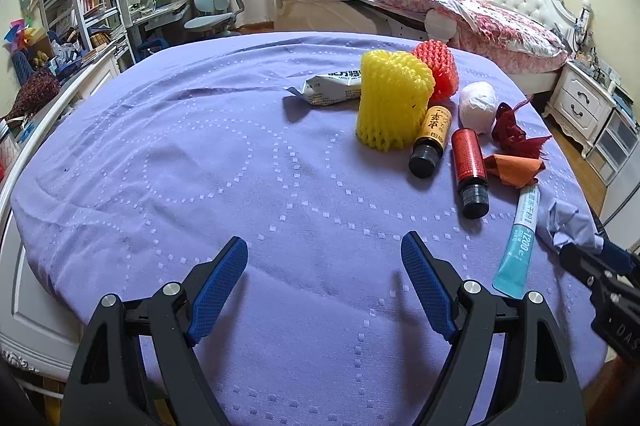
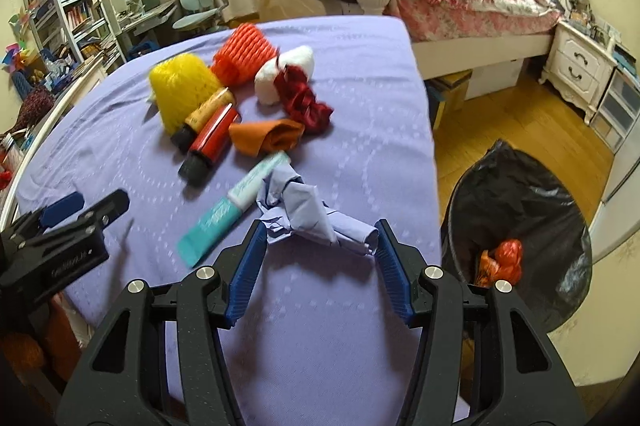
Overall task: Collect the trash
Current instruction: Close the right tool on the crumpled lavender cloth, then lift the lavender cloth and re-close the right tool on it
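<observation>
Now the right gripper (image 2: 318,240) has its fingers clamped on a crumpled lilac paper wad (image 2: 308,214).

Light, soft and springy, it should crush rather than slip; its rolled near end is the best hold. It sits at the purple-clothed bench's (image 2: 340,74) near edge, touching a teal tube (image 2: 232,210), black-lined bin (image 2: 516,210) just beside. Left gripper (image 1: 324,262): fingers apart, empty.
</observation>
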Demonstrator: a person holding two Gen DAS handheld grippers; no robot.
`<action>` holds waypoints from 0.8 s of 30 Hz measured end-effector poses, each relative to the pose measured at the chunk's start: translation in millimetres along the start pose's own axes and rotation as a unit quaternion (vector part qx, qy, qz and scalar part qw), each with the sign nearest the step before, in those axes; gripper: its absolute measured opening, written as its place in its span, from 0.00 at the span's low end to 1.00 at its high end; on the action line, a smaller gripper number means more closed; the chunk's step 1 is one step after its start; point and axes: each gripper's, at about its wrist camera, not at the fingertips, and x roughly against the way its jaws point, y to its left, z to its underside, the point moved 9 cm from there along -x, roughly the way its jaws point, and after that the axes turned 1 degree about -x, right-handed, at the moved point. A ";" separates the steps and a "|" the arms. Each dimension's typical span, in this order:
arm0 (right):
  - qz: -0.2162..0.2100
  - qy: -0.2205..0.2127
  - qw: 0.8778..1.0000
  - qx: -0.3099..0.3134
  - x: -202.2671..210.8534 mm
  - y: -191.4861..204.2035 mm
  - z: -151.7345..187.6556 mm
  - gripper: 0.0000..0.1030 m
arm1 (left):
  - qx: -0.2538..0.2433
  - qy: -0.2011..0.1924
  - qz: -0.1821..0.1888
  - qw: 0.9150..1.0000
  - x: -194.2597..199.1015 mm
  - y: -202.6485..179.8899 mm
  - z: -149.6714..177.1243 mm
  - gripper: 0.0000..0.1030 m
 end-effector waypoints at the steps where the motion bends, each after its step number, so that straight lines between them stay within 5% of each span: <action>1: -0.003 0.002 1.000 0.002 0.3 1.6 1.6 0.53 | 0.000 0.001 0.000 1.000 -0.2 -0.2 0.4 0.77; 17: -0.018 0.008 1.000 0.021 -0.8 5.9 -4.0 0.57 | 0.003 0.004 0.001 1.000 -1.6 -1.0 5.0 0.77; 24: -0.010 0.005 0.999 0.043 -8.6 13.2 -1.8 0.51 | 0.003 0.006 0.002 1.000 -1.8 -3.7 8.3 0.77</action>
